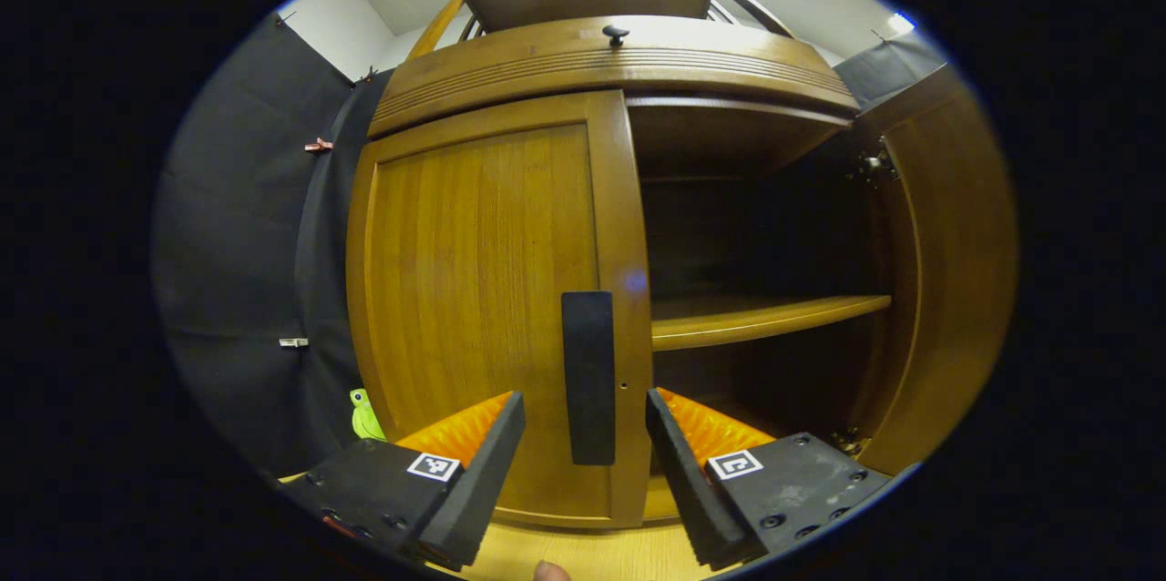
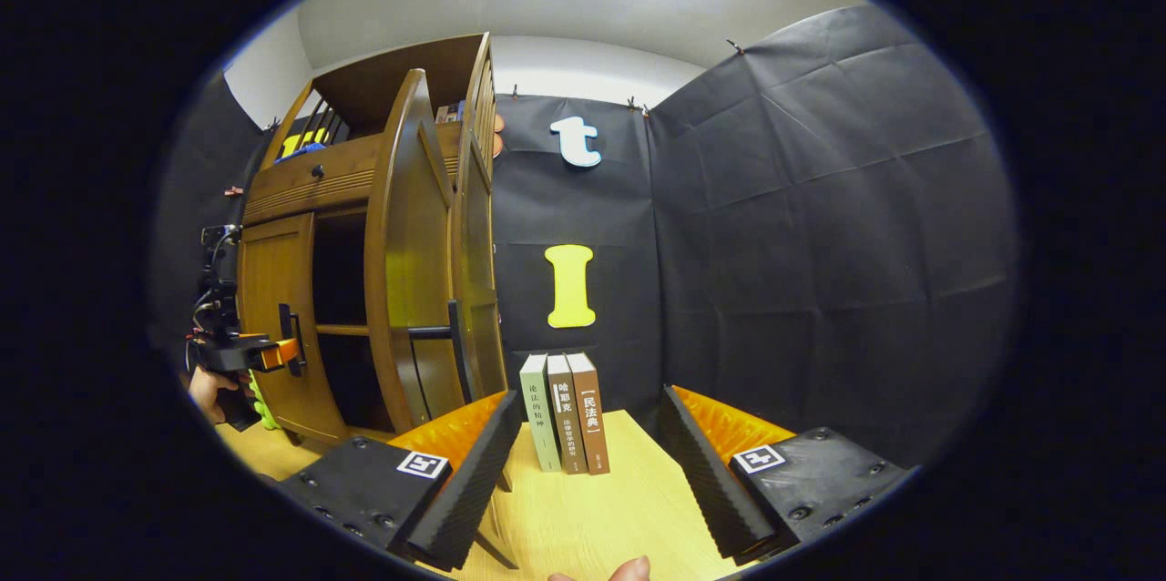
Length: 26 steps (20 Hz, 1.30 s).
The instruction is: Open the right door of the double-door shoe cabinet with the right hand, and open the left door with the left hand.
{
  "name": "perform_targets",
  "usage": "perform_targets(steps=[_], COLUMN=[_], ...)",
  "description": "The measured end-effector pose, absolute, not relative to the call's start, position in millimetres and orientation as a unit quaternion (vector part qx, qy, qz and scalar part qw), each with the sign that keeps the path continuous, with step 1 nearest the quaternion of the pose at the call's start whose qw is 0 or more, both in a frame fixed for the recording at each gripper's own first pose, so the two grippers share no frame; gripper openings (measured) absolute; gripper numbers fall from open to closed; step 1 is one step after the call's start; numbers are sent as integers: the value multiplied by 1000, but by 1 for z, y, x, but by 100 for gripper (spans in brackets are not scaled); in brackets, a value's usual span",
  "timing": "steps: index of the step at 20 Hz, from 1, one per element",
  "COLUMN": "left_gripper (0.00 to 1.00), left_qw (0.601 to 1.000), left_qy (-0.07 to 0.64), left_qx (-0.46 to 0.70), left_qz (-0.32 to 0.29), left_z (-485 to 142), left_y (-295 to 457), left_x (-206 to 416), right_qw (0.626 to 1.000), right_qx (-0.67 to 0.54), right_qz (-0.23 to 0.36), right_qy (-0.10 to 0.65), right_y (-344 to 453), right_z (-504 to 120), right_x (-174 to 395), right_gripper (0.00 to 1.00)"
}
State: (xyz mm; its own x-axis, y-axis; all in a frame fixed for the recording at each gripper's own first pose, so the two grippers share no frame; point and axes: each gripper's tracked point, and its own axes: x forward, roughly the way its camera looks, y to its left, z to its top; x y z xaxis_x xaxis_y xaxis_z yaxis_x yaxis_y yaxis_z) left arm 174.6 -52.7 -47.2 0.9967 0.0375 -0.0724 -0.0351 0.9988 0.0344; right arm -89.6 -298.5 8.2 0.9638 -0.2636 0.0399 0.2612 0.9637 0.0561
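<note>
Left door (image 1: 483, 308) closed, handle (image 1: 588, 376) between the left gripper (image 1: 585, 435) fingers, spread | right door (image 1: 947, 271) swung open | right gripper (image 2: 583, 453) released | next: clench handle, pull.

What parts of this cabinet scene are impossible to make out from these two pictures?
- Left gripper view: the back of the open compartment above and below the shelf is lost in shadow; contents cannot be told.
- Left gripper view: the green object beside the left door is mostly hidden by the cabinet's edge.
- Right gripper view: the left gripper at the handle is too small to tell whether it touches.
- Right gripper view: the right door is seen edge-on; its face is hidden.
</note>
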Motion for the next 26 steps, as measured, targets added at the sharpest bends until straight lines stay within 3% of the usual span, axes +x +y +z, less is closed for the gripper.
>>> perform_targets(steps=[5,11,18,26], left_gripper=[69,37,30,28], left_qw=[999,999,998,998], left_qy=[35,41,56,55], left_qx=[24,10,14,10], left_qz=[-1,-5,-3,-4], left_z=[-53,-53,-54,-45], left_y=[-55,-56,-54,-33], left_x=[201,210,200,141], right_qw=[990,989,990,989], right_qx=[28,26,11,15], right_qz=[-135,-143,-140,-142], right_qy=[-22,-19,-22,-24], right_y=[-305,-310,-303,-291], right_z=[5,2,6,14], right_x=[-85,-84,-89,-96], right_gripper=[98,98,98,97])
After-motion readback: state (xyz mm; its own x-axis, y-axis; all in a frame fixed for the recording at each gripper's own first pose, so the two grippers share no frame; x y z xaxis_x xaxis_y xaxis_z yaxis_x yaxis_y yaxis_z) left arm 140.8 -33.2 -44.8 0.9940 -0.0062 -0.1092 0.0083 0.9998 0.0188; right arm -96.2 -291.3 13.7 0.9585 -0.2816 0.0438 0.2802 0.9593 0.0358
